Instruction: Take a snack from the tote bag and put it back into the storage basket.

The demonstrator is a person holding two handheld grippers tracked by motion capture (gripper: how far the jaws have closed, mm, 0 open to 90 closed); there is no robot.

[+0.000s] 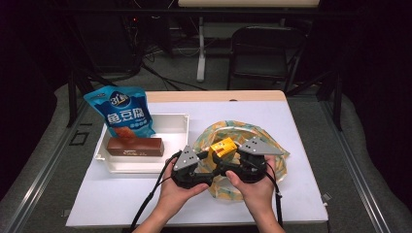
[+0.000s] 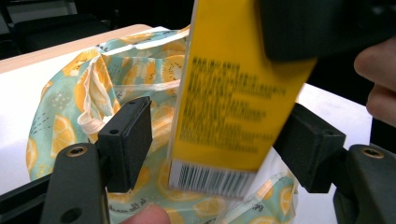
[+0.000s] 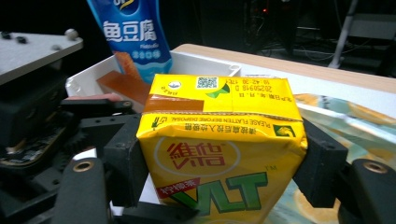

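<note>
White table (image 1: 301, 145): right gripper (image 3: 219, 163) pinches the carton (image 3: 219, 149); left gripper (image 2: 219, 144) spread around it. Bag (image 1: 272, 160) at 3 o'clock of tray (image 1: 170, 121); carton unbagged.

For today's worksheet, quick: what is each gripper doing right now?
Left gripper: open, one pad clear of the yellow cardboard drink carton.
Right gripper: shut on that carton.

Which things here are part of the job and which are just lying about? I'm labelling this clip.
In the job:
- yellow carton, clamped in the right hand-held gripper
- lemon-print bag, under the carton
- left hand-held gripper, jaws either side of the carton with a gap on one side

Lying about:
- white tray
- blue snack pouch
- brown box
</note>
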